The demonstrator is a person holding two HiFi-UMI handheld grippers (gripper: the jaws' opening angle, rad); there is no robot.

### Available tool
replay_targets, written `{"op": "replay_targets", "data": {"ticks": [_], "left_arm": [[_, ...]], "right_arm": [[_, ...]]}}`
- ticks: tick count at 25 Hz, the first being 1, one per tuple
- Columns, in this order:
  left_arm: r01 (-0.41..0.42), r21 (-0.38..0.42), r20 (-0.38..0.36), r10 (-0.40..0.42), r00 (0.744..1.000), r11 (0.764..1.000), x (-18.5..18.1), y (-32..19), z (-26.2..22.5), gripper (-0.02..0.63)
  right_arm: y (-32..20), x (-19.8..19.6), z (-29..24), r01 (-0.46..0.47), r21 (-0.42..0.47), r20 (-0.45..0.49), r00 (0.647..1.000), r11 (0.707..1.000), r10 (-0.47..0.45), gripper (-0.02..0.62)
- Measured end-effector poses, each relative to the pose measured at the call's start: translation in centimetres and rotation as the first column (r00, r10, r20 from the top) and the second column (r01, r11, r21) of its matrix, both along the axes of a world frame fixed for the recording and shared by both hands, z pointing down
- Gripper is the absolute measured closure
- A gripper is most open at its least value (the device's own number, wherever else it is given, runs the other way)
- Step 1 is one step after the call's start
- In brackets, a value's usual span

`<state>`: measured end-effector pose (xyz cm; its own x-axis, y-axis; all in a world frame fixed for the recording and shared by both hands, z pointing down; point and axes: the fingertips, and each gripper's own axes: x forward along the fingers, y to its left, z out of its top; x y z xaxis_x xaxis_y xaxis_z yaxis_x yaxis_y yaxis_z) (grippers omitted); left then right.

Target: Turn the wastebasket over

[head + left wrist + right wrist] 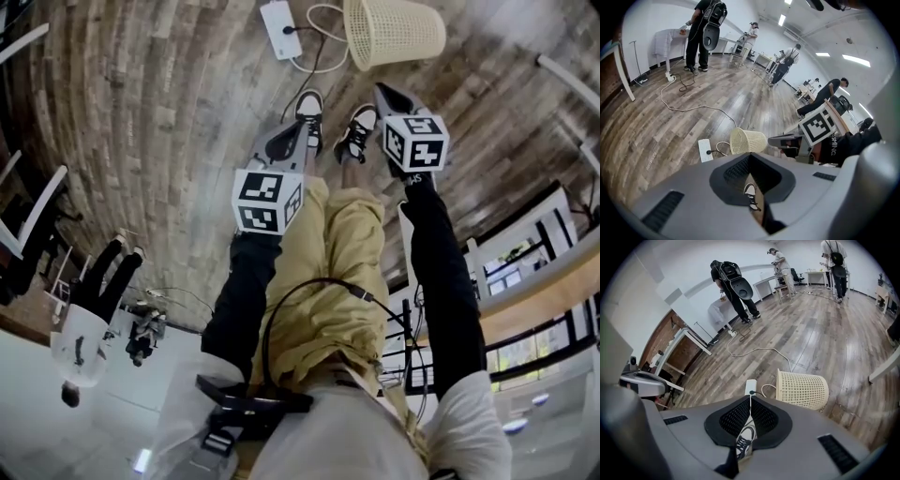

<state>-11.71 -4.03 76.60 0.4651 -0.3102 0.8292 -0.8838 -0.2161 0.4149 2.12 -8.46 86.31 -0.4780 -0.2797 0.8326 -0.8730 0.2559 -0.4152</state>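
Note:
A cream mesh wastebasket (394, 33) lies on its side on the wooden floor, ahead of my feet. It also shows in the left gripper view (747, 140) and the right gripper view (802, 389). My left gripper (298, 124) hangs above the floor, short of the basket and to its left, with its jaws shut and nothing between them (750, 155). The right gripper (380, 89) is nearer the basket, just below its lower edge in the head view, and apart from it. It is shut and holds nothing (750, 397).
A white power strip (279, 28) with a cable (319, 56) lies on the floor just left of the basket. My shoes (310, 111) stand below it. People (701, 33) work at tables at the far wall. A white table leg (883, 371) stands to the right.

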Motion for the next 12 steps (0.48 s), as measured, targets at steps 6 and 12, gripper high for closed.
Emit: {"op": "replay_targets", "data": {"ticks": [6, 12], "left_arm": [[0.006, -0.023, -0.001, -0.006, 1.0, 1.0, -0.3, -0.1, 2.6, 0.604], [-0.005, -0.085, 0.031, 0.008, 0.999, 0.996, -1.0, -0.2, 5.9, 0.604]], "right_arm": [[-1.9, 0.4, 4.3, 0.02, -0.021, -0.043, 0.999, 1.0, -0.021, 0.574], [-3.3, 0.8, 9.0, 0.005, -0.043, -0.062, 0.998, 0.999, -0.008, 0.574]]}}
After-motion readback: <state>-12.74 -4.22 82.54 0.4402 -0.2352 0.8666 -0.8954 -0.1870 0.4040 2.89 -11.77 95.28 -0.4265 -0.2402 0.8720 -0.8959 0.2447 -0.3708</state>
